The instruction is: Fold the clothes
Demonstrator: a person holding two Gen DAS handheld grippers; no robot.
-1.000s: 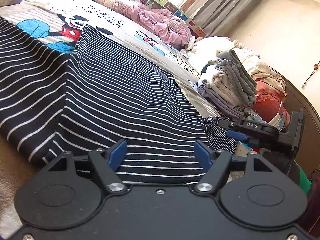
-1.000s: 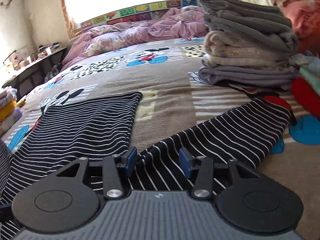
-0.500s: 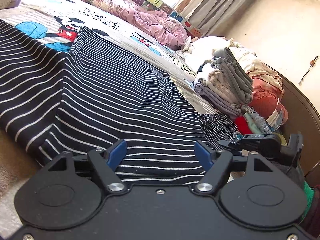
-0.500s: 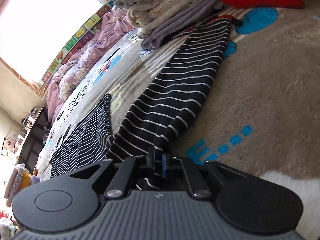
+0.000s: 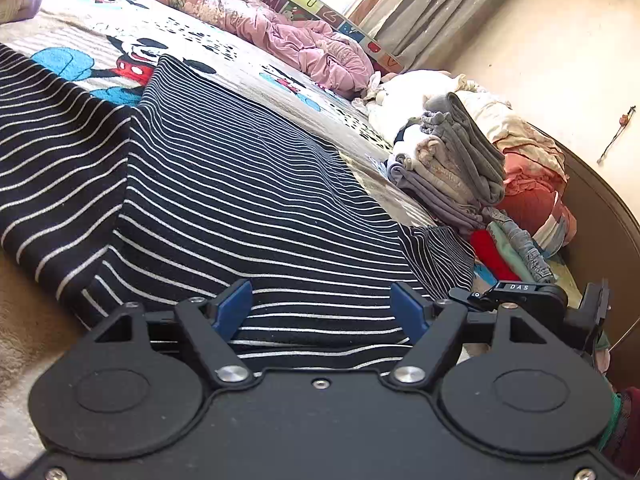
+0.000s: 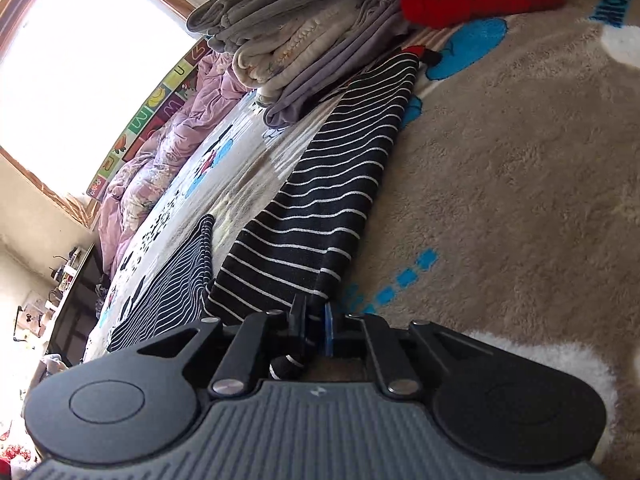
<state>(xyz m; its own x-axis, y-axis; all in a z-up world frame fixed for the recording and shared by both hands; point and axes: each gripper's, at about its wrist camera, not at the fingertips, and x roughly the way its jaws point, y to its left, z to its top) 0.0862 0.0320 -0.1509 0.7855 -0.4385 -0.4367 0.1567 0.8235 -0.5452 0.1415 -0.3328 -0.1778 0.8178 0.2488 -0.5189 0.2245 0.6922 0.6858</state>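
My right claw [image 6: 316,322] pinches the hem of the striped shirt [image 6: 320,216], which lies flat on the bed [image 6: 520,168], running toward the frame's top. My left claw [image 5: 322,310] gapes wide over it, empty. Pulling one-sided could skew the fold.

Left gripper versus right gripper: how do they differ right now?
The left gripper is open, blue pads apart over the striped garment; the right gripper is shut on that garment's sleeve. The left sits level in its view; the right view is tilted. Both are at the same black, white-striped garment on the bed.
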